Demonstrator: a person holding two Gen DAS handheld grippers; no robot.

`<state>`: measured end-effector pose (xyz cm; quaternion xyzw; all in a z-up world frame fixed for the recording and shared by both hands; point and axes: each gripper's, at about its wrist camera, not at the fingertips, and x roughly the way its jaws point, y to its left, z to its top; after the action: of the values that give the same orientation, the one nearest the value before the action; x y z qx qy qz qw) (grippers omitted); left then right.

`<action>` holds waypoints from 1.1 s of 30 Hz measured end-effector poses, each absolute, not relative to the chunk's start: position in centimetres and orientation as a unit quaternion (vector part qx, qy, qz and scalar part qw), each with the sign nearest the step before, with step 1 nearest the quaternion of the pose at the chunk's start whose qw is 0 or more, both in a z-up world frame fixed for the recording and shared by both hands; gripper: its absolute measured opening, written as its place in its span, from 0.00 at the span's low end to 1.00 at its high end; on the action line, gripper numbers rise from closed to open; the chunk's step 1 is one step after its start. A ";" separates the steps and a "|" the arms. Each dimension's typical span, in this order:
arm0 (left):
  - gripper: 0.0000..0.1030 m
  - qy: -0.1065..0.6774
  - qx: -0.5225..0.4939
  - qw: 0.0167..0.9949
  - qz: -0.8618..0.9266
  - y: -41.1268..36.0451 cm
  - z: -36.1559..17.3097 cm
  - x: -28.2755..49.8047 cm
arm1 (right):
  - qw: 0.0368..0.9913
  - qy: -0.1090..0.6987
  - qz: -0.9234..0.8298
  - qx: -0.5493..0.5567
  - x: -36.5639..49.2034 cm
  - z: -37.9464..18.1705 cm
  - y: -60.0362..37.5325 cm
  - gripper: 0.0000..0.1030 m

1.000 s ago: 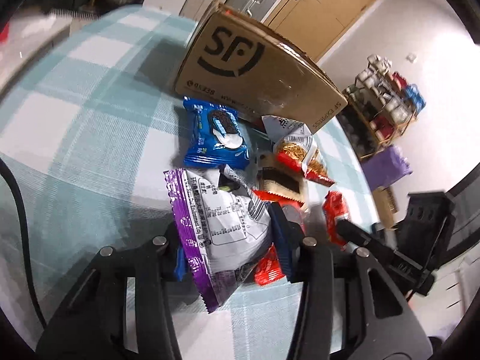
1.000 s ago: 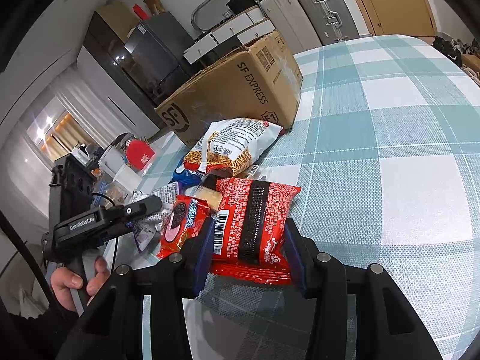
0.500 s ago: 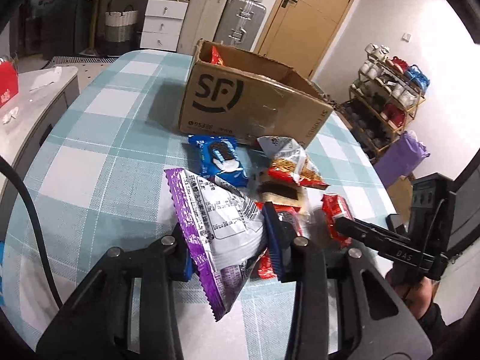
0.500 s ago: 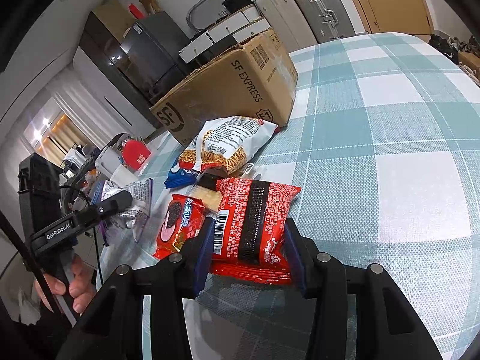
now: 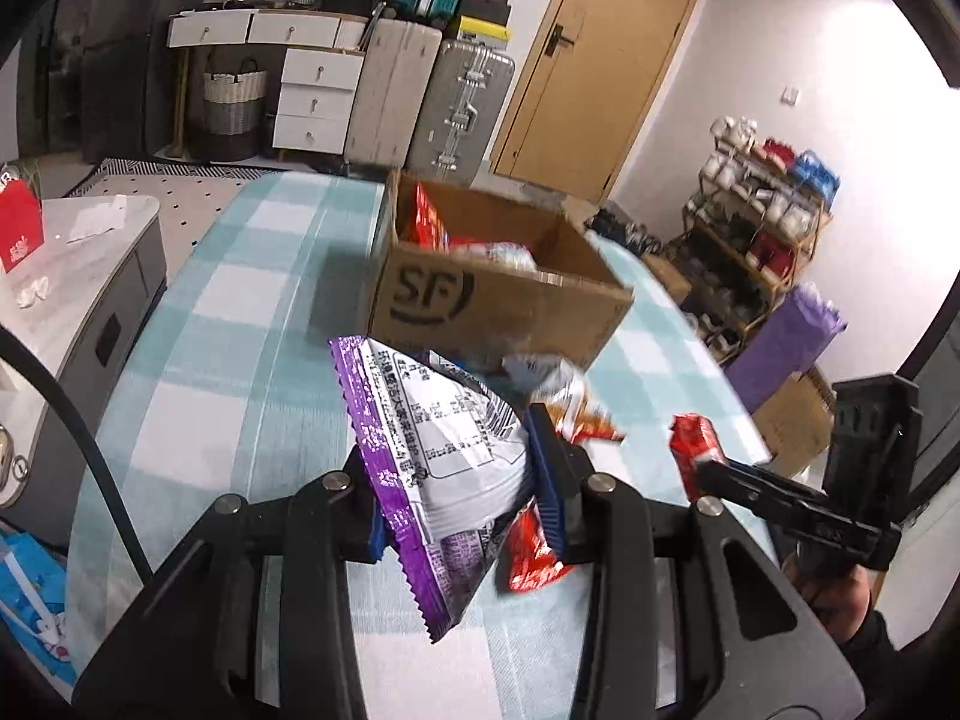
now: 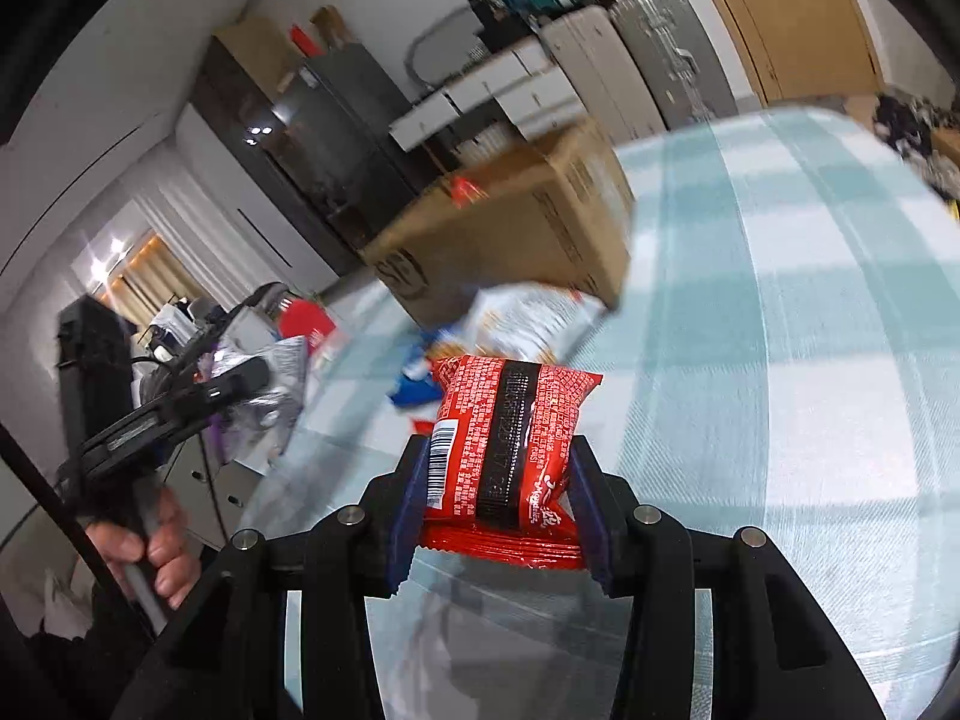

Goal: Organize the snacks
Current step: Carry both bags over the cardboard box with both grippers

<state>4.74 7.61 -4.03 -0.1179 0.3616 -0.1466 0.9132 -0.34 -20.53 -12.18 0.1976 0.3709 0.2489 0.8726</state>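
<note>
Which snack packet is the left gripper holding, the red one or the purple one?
The purple-edged silver packet, clamped in the left gripper. The red packet with the black stripe sits in the right gripper.

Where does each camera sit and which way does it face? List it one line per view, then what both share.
Left wrist: on the left gripper, looking over the purple snack bag it grips toward the cardboard box; the right gripper shows at right.
Right wrist: on the right gripper, looking over its red snack packet across the checked tablecloth; the left hand shows.
Shared: the box, tablecloth, both packets.
</note>
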 end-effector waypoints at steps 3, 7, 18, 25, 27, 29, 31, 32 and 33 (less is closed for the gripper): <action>0.33 0.349 -0.106 0.919 -0.147 7.6 -2.1 5.0 | 0.880 0.348 0.262 0.189 -0.8 -9.6 -20.2 0.44; 0.33 0.330 -0.091 0.927 -0.154 7.7 0.8 5.2 | 0.881 0.316 0.296 0.189 -0.9 -5.9 -19.6 0.44; 0.33 0.302 -0.108 0.927 -0.194 8.1 7.5 7.7 | 0.899 0.258 0.322 0.149 0.3 2.4 -18.1 0.44; 0.33 0.283 -0.086 0.933 -0.204 6.4 10.9 9.2 | 0.904 0.244 0.328 0.126 2.5 6.8 -17.2 0.44; 0.33 0.280 -0.086 0.933 -0.209 5.7 11.6 10.1 | 0.908 0.239 0.324 0.114 3.4 8.1 -16.8 0.44; 0.33 0.269 -0.093 0.935 -0.214 5.2 12.3 11.0 | 0.913 0.237 0.317 0.103 4.0 9.1 -16.4 0.44; 0.33 0.269 -0.101 0.933 -0.218 4.5 12.8 12.4 | 0.914 0.234 0.317 0.098 4.9 10.3 -15.9 0.44; 0.33 0.270 -0.107 0.931 -0.221 4.5 12.9 13.0 | 0.915 0.233 0.316 0.095 5.2 10.7 -15.8 0.44; 0.33 0.273 -0.111 0.929 -0.224 4.3 13.0 13.6 | 0.917 0.232 0.311 0.091 5.8 11.3 -15.6 0.44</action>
<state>13.62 4.33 13.02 -0.1109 0.2733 -0.2240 0.9289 5.76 -15.64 11.32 0.0907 0.2323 0.3112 0.9170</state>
